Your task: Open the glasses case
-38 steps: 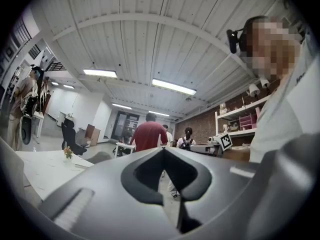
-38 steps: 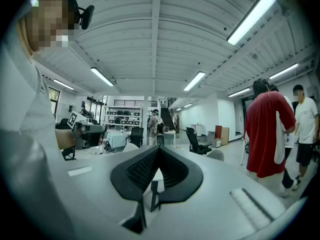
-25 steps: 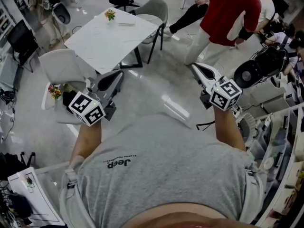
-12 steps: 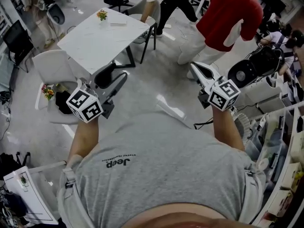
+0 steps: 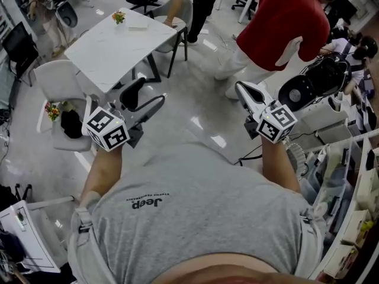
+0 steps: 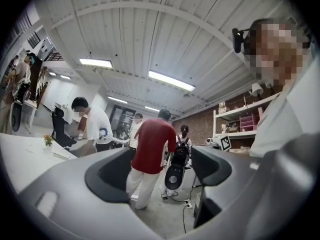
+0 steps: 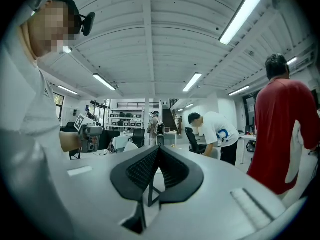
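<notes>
Both grippers are up in front of the grey T-shirt (image 5: 195, 218), pointing level across the room. The left gripper (image 5: 148, 93) has its jaws swinging apart right now, already wide, with only open floor showing between them. The right gripper (image 5: 244, 90) has its jaws pressed together at the tips, nothing pinched. Beyond the left gripper stands a white table (image 5: 112, 46) with a small pot of flowers (image 5: 119, 18), and a person in a red top (image 5: 278, 22) bends over near the right gripper. The glasses case can't be made out in any view.
</notes>
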Demonstrator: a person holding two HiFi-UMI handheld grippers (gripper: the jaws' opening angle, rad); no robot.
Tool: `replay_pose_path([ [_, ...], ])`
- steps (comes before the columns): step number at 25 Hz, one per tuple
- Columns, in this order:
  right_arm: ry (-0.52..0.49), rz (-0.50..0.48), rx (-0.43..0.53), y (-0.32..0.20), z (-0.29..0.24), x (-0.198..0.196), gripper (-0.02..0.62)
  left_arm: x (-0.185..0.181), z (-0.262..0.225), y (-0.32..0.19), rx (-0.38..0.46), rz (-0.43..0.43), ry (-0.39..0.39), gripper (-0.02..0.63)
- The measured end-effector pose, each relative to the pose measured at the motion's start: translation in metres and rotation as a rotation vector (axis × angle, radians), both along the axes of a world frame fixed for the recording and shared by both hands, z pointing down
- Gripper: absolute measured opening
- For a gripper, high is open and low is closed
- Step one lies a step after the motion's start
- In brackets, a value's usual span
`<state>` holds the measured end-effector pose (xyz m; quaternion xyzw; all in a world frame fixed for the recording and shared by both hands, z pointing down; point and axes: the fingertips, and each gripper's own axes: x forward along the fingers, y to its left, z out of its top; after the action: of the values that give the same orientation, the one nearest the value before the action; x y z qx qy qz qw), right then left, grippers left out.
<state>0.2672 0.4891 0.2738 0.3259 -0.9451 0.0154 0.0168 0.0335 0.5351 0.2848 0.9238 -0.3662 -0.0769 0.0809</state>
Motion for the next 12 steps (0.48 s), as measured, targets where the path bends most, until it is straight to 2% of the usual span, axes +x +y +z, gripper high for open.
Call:
replay_pose_path([
  [5,-0.035,0.005,-0.02,-0.012,0.009,0.014,0.002,0.021,0.007,-0.008,-0.034,0.022,-0.036,0.41],
  [12,-0.035,0.022,-0.072,-0.039,0.031,0.008,0.002,0.015,0.021,-0.041,-0.078,0.041,-0.021,0.41],
])
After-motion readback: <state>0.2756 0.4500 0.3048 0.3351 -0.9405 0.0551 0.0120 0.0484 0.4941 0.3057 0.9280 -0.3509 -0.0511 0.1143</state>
